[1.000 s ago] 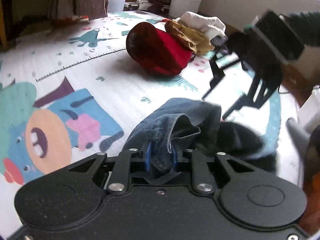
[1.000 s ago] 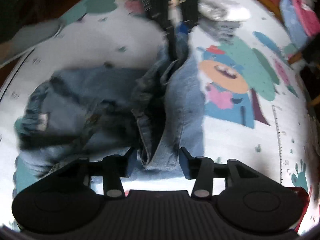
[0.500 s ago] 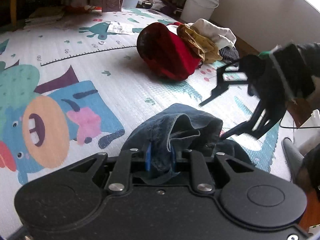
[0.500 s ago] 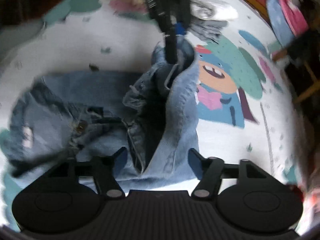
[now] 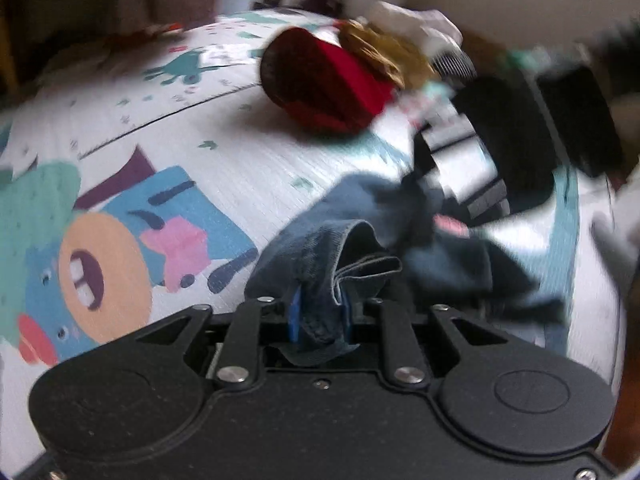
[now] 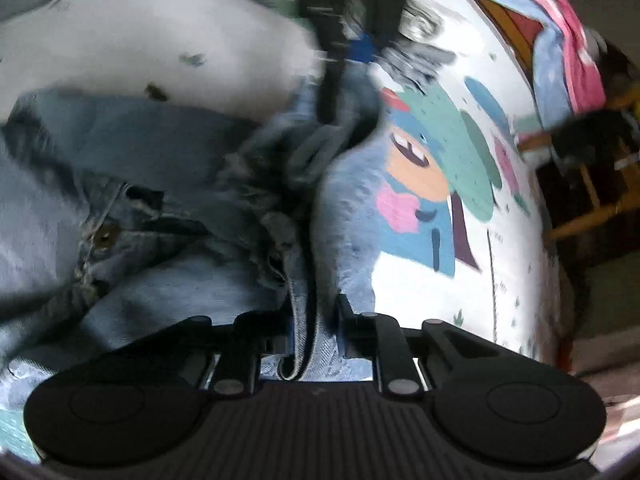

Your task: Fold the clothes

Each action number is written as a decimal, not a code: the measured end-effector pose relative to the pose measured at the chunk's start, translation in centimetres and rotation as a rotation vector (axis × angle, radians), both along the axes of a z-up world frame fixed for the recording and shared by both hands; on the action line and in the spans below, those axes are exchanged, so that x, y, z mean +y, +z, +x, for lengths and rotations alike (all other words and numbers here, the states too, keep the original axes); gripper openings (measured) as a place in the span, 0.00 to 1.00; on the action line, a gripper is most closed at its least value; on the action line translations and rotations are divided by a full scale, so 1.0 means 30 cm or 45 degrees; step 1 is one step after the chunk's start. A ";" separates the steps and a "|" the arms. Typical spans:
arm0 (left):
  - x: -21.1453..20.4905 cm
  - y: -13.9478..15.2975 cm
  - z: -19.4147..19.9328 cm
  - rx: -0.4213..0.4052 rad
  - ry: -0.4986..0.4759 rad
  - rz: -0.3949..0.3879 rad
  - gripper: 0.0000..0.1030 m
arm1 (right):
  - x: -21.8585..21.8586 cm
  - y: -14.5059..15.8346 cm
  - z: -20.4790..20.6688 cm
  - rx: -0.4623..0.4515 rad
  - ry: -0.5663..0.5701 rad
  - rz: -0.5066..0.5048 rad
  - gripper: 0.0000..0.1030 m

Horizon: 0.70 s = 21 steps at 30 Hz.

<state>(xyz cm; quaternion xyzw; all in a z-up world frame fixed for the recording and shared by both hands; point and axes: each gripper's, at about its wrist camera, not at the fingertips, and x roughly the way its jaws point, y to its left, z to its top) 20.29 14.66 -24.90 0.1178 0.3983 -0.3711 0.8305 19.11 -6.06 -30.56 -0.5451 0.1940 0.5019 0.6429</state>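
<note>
On the mat (image 6: 472, 280), jeans (image 6: 168, 256) lay bunched between both grippers: left gripper (image 5: 320, 314) pinched one edge, right gripper (image 6: 316, 320) had just closed on another, waistband left of it

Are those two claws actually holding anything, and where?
Both grip the jeans: left gripper on a bunched hem edge, right gripper, just closed, on another edge fold.
</note>
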 end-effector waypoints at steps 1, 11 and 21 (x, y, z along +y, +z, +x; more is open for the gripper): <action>-0.008 0.000 -0.013 -0.019 -0.029 0.023 0.32 | -0.004 0.007 0.008 0.004 -0.008 0.007 0.19; -0.148 -0.122 -0.326 -0.745 -0.618 0.715 0.59 | 0.000 -0.004 0.011 0.000 -0.004 0.011 0.19; -0.107 -0.191 -0.352 -0.909 -0.720 0.906 0.72 | 0.000 -0.002 0.019 0.005 0.007 0.010 0.19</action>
